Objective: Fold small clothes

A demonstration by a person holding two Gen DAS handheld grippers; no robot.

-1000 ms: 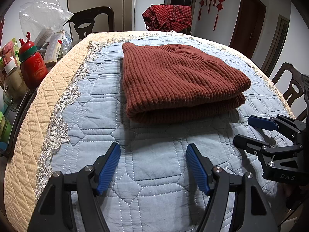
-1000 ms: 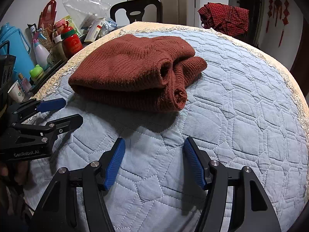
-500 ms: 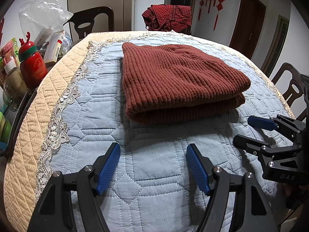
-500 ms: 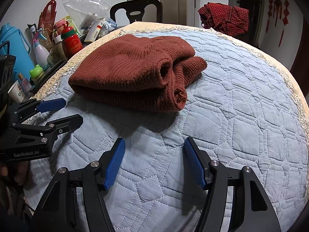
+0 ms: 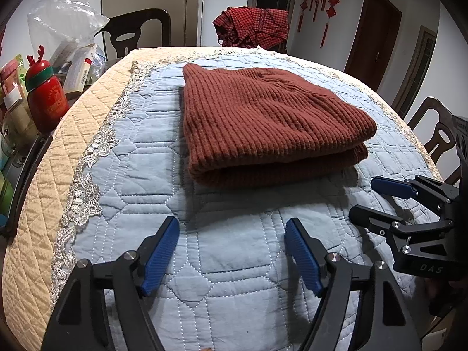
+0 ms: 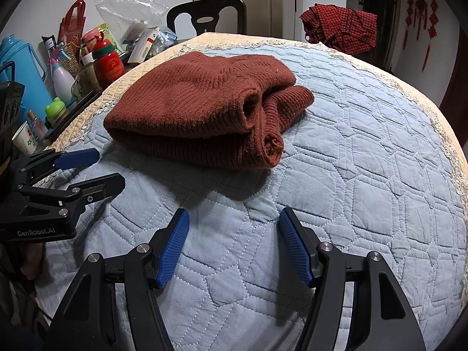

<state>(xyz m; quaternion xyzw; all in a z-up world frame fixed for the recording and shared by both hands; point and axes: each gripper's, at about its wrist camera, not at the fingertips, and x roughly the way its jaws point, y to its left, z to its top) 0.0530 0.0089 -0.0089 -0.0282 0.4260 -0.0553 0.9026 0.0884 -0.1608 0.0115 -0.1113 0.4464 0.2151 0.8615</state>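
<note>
A rust-brown ribbed knit garment (image 5: 263,122) lies folded in a thick stack on the blue quilted table cover (image 5: 228,263); it also shows in the right wrist view (image 6: 204,111), with rolled sleeve ends at its right side. My left gripper (image 5: 232,234) is open and empty, just above the cover a short way in front of the garment's near fold. My right gripper (image 6: 232,228) is open and empty too, short of the garment's near right corner. Each gripper shows in the other's view: the right one (image 5: 371,199), the left one (image 6: 102,169).
Bottles, a red reindeer-cap flask (image 5: 45,99), a blue jug (image 6: 20,73), a paper cup (image 6: 26,137) and bags crowd the left table edge. Dark chairs (image 5: 137,35) stand around. A red checked cloth (image 5: 254,26) hangs on a far chair.
</note>
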